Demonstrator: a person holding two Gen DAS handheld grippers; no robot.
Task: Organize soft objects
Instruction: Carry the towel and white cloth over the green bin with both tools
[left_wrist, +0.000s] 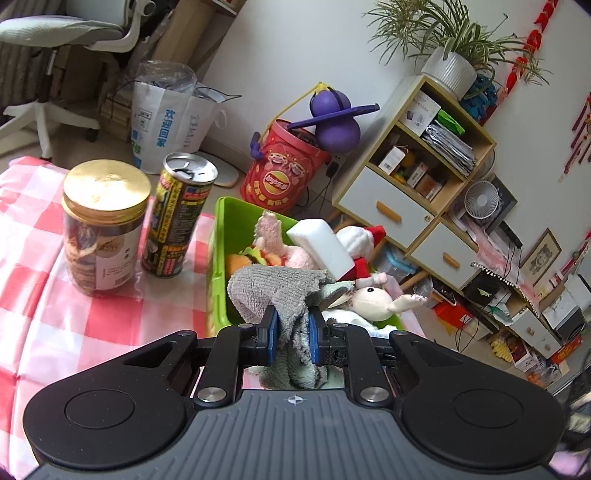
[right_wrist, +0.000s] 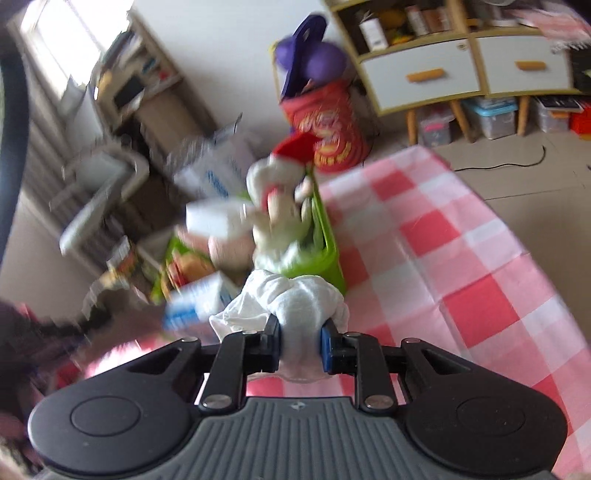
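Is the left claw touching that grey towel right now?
Touching. In the left wrist view the left claw has both blue pads pressed against the grey towel, which bunches between them.

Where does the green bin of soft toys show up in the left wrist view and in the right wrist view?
Left wrist: green bin sits centre frame, right of the can, just beyond the left tongs clamping a grey cloth.
Right wrist: green bin sits centre frame, blurred, just beyond the right tongs clamping a white cloth.
Shared landmark: the red snack bucket behind the bin.
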